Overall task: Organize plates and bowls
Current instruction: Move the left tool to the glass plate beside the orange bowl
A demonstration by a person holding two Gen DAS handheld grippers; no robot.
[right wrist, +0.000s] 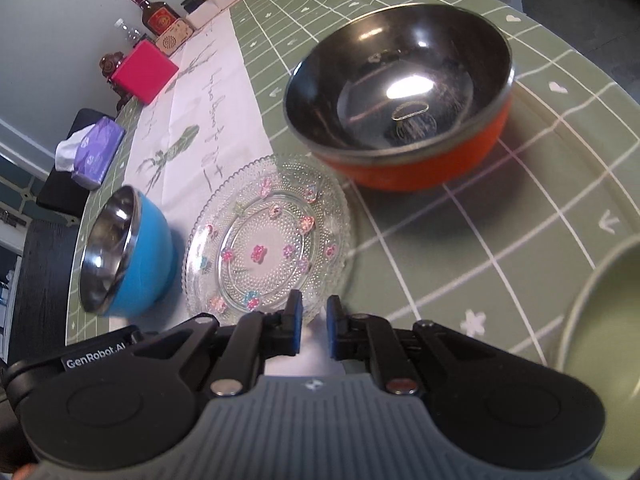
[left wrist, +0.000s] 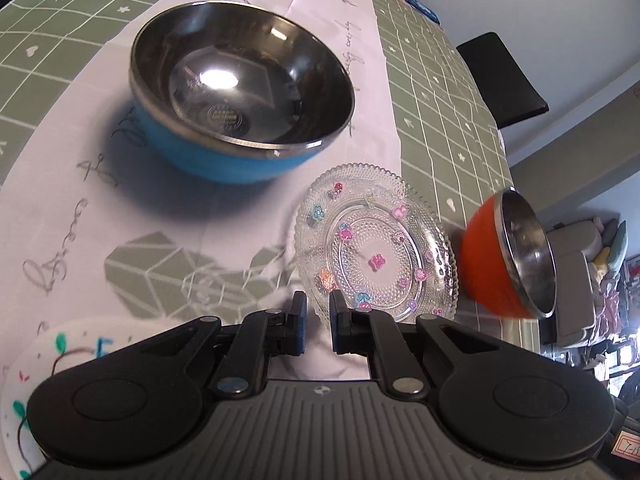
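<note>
A green grid-patterned table [left wrist: 440, 92] with a pale printed cloth runner [left wrist: 240, 216] holds dishes that are not yet gathered — nothing is stacked, so the sorting looks barely begun.

From the left wrist view, going left to right: a white painted plate [left wrist: 24, 364] peeks in at the near left edge, partly hidden by the tool. Farther back sits a blue steel-lined bowl [left wrist: 240, 96], upright and empty. To its right and nearer lies a clear beaded glass plate [left wrist: 376, 240] dotted with small coloured flowers, then an orange steel-lined bowl [left wrist: 508, 252] just beside the plate. The left gripper [left wrist: 318, 320] hovers just short of the glass plate's near rim, jaws drawn nearly together on nothing.

From the right wrist view, the same blue bowl [right wrist: 124, 252], glass plate [right wrist: 268, 240] and orange bowl [right wrist: 400, 92] stand apart; a pale green dish [right wrist: 600, 340] shows at the right edge. The right gripper [right wrist: 314, 318] — jaws likewise nearly closed and empty — sits at the plate's near rim.

Every piece remains to be grouped.
</note>
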